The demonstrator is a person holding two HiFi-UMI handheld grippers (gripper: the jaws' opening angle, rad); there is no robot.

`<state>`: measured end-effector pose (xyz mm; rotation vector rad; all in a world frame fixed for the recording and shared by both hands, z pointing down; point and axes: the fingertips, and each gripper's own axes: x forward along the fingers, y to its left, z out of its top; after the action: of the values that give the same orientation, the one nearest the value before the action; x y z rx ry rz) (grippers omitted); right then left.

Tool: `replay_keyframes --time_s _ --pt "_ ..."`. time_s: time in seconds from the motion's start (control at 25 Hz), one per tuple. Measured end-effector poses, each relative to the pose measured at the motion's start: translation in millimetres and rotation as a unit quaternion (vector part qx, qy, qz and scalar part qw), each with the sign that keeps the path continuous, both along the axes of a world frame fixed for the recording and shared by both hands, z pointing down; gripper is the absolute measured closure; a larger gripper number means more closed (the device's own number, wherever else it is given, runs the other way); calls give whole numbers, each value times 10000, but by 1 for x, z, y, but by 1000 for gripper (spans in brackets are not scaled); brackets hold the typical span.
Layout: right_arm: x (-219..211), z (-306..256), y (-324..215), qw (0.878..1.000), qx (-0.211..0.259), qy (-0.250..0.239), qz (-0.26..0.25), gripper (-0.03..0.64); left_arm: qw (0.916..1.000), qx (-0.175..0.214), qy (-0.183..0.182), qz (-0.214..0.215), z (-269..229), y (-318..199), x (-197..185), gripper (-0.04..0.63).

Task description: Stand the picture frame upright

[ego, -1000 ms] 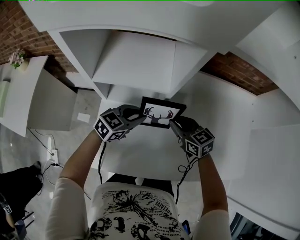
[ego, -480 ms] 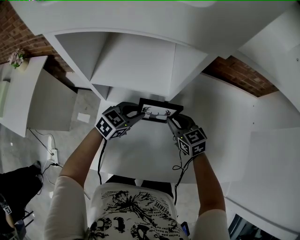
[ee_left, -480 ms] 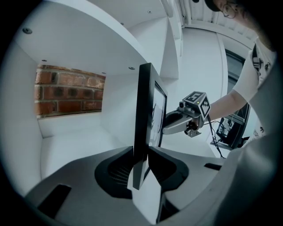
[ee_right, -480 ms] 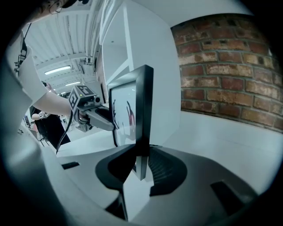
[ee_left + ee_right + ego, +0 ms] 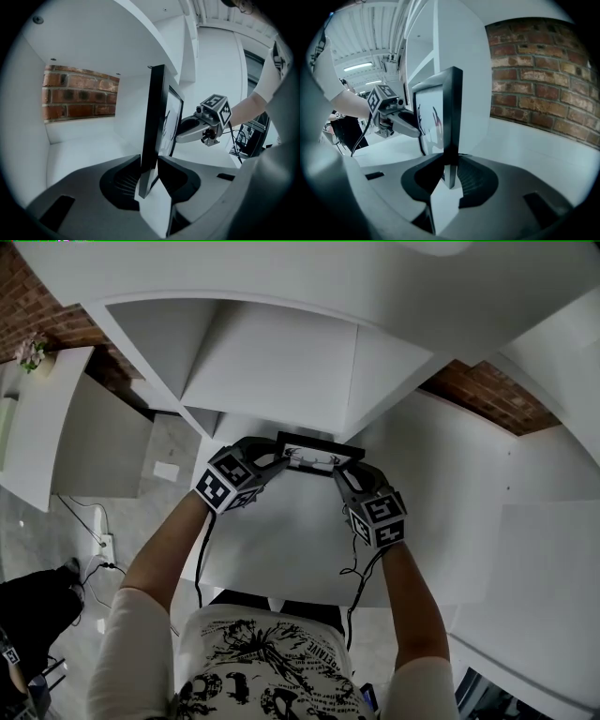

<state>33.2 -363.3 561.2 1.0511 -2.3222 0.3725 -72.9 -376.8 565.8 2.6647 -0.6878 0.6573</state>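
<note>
A black picture frame [image 5: 317, 456] with an antler print stands nearly upright on the white shelf top [image 5: 281, 540], seen almost edge-on from above. My left gripper [image 5: 279, 466] holds its left edge and my right gripper [image 5: 343, 477] its right edge. In the left gripper view the frame's side [image 5: 157, 117] sits between the jaws of the left gripper [image 5: 149, 165], which have just been opening a little while both pads still touch it. The right gripper view shows the right gripper [image 5: 450, 165] clamped on the frame's other side [image 5: 451, 112].
An open white cubby [image 5: 272, 362] rises just behind the frame, with its upper shelf overhanging. Brick wall [image 5: 543, 79] backs the shelf. A white table [image 5: 37, 427] with a small plant [image 5: 34, 353] stands at the far left. Cables [image 5: 94, 531] lie on the floor.
The frame has been tipped from leaning back to nearly upright and carried toward the cubby. Both grippers moved with it, away from the person.
</note>
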Motion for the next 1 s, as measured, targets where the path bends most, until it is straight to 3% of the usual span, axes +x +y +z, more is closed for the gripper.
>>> replay_keyframes --time_s 0.6,1.0 --pt "-3 3 -9 9997 65 244 -14 523 9997 -122 78 -188 4 -12 -5 460" --pt "-2 6 -11 9995 -75 258 148 510 9992 -101 -114 -360 10 -14 -5 432"
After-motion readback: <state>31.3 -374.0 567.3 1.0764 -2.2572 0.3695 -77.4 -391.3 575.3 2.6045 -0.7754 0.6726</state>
